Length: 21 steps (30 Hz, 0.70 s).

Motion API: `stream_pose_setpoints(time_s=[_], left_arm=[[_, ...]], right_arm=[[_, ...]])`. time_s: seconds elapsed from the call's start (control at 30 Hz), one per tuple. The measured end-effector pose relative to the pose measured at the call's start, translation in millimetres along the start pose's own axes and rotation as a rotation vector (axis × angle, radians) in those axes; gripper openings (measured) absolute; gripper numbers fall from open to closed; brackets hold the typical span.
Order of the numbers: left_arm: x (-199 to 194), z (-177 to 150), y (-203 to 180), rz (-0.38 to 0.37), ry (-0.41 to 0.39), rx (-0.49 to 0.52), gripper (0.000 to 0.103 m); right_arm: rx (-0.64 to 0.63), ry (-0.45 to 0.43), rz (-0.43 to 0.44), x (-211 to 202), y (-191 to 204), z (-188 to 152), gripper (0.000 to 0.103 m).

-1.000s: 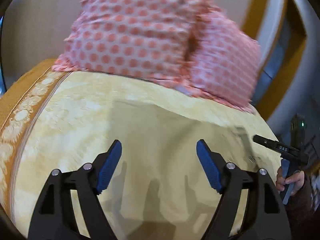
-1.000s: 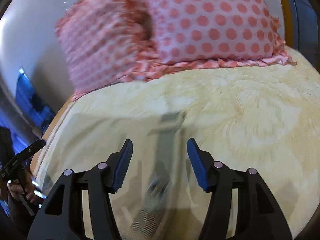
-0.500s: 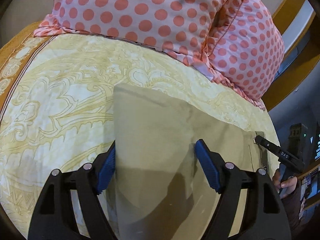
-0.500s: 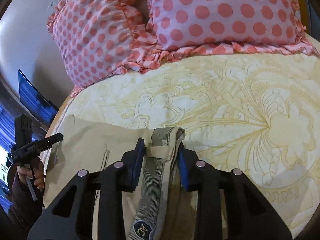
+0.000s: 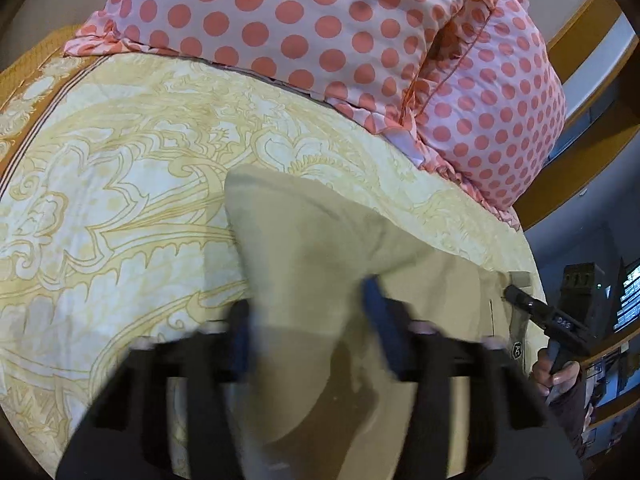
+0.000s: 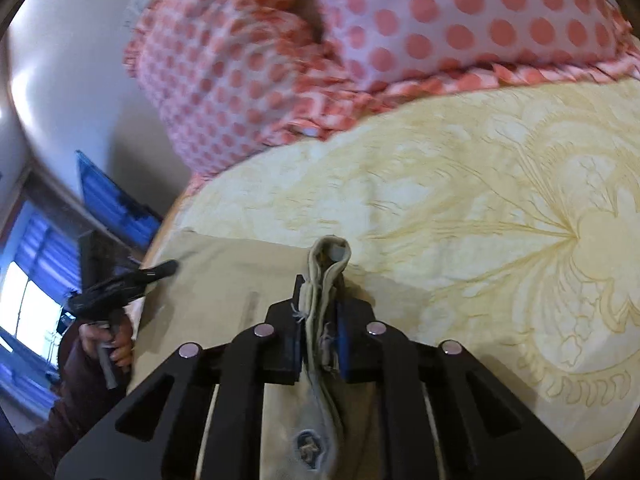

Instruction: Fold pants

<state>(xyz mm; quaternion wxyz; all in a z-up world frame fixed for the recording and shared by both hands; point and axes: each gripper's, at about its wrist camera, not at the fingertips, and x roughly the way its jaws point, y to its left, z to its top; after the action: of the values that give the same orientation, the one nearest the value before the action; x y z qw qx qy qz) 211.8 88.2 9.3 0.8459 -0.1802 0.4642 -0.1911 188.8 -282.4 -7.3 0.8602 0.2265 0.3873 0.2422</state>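
Both claws grip the khaki pants (image 5: 320,248): right claw (image 6: 318,332) clamps the waistband, left claw (image 5: 308,320) straddles cloth, closure unclear; next, fold over.

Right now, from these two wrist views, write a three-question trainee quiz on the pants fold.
1. True or false: the right gripper is shut on the khaki pants.
2. What lies at the head of the bedspread? A) a folded towel B) polka-dot pillows C) a laundry basket
3. Fill in: in the left wrist view the left gripper is motion-blurred, with pants fabric running between its ____.

Key: 1 true; 2 B; 3 fingers.
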Motion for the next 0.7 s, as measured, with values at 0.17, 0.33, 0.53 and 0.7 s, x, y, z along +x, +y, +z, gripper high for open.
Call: stream_pose_setpoints(time_s=[0.17,0.33,0.53,0.7], left_arm=[[-8.8,7.4,5.3,-0.055,-0.014,-0.041,0.006],[-13.2,46.2,-7.4,-0.037,-0.093,-0.011,0.005],[27.8,84.0,0.6,0.095,-0.084,-0.040,0.011],[34.4,77.0,14.5,0.198,-0.080,-0.065,0.036]], right_arm=[[-0.014,-0.034,-0.002,-8.5,8.4,8.6,0.011],[-0.027,-0.097,-0.013,-10.5,12.9,48.3,0.011],[-0.003,-0.111,-0.145,22.0,-4.7,83.1,0.012],[-0.005,-0.060,-0.342,30.3,-7.6,69.2,0.036]])
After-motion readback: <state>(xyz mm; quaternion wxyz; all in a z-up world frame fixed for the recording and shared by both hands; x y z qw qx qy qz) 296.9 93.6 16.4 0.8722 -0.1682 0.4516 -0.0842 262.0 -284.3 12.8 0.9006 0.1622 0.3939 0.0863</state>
